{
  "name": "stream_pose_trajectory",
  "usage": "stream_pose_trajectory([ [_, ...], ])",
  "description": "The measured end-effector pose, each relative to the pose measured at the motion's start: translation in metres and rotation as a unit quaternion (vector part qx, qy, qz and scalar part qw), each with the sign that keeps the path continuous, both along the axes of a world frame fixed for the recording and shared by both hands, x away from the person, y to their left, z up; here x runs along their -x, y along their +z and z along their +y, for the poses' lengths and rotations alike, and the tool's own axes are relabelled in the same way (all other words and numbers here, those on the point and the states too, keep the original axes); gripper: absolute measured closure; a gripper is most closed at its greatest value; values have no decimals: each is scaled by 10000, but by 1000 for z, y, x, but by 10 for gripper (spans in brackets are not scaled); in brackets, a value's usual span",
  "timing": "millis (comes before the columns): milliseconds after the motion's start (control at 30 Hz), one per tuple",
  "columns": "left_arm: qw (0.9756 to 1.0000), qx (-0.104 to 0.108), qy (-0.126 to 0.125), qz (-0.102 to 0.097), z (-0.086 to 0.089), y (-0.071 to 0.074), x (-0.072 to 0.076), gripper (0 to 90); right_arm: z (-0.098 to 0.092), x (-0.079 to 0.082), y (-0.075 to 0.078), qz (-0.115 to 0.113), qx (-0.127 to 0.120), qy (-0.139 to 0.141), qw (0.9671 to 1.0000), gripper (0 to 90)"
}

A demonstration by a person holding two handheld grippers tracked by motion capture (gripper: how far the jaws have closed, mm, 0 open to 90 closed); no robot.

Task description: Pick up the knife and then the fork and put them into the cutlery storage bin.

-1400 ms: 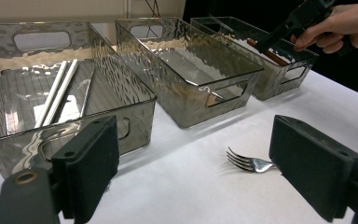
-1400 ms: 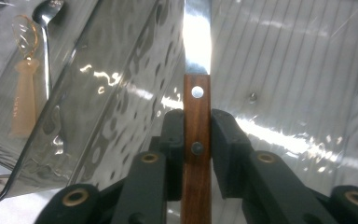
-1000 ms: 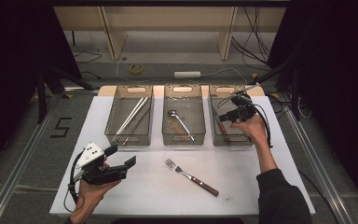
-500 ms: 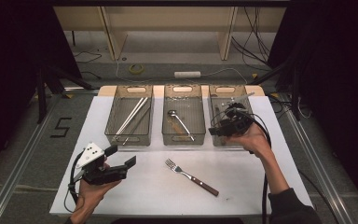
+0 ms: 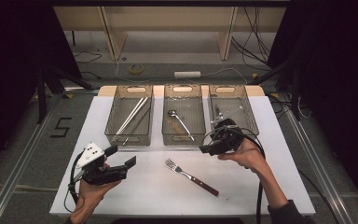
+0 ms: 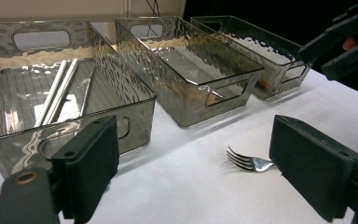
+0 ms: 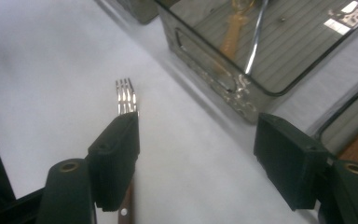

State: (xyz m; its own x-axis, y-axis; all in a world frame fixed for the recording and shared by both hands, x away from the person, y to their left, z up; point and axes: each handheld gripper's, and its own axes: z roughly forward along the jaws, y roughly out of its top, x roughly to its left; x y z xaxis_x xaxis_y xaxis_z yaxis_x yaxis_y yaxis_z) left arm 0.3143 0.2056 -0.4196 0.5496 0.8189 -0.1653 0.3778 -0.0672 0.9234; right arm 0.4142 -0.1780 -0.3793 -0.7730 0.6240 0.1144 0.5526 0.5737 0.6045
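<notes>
Two grippers, both empty. My right gripper hangs above the white table, just near of the right bin; its jaws have just been opening and stand wide apart, with nothing between them. In the right gripper view the fork lies on the table below and beyond the jaws, tines far, untouched. In the high view the fork rests near the centre of the table, near of the middle bin, handle toward the near right. My left gripper sits at the near left, jaws also well apart and holding nothing. Open table surrounds the fork on all sides; the bins' near walls bound the far side.
</notes>
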Motion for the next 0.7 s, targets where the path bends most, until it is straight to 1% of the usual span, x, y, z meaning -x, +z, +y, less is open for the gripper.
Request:
stream_pose_trajectory([
  [100, 10000, 0, -8, -3, 0, 0, 0, 155, 5, 6, -3, 29, 126, 99, 9999, 308],
  [300, 10000, 26, -4, -7, 0, 1, 0, 155, 13, 17, -11, 76, 223, 241, 9994, 311],
  [367, 10000, 25, -4, -5, 0, 0, 0, 155, 15, 20, -15, 189, 258, 238, 9992, 314],
  [433, 10000, 30, 1, -7, 0, 1, 1, 155, 18, 23, -20, 205, 350, 224, 9989, 324],
  [600, 10000, 23, -5, -15, 0, 1, 1, 155, 24, 30, -31, 379, 508, 298, 9975, 356],
  [700, 10000, 29, -5, -18, 0, 1, 1, 155, 27, 33, -39, 419, 589, 332, 9968, 383],
])
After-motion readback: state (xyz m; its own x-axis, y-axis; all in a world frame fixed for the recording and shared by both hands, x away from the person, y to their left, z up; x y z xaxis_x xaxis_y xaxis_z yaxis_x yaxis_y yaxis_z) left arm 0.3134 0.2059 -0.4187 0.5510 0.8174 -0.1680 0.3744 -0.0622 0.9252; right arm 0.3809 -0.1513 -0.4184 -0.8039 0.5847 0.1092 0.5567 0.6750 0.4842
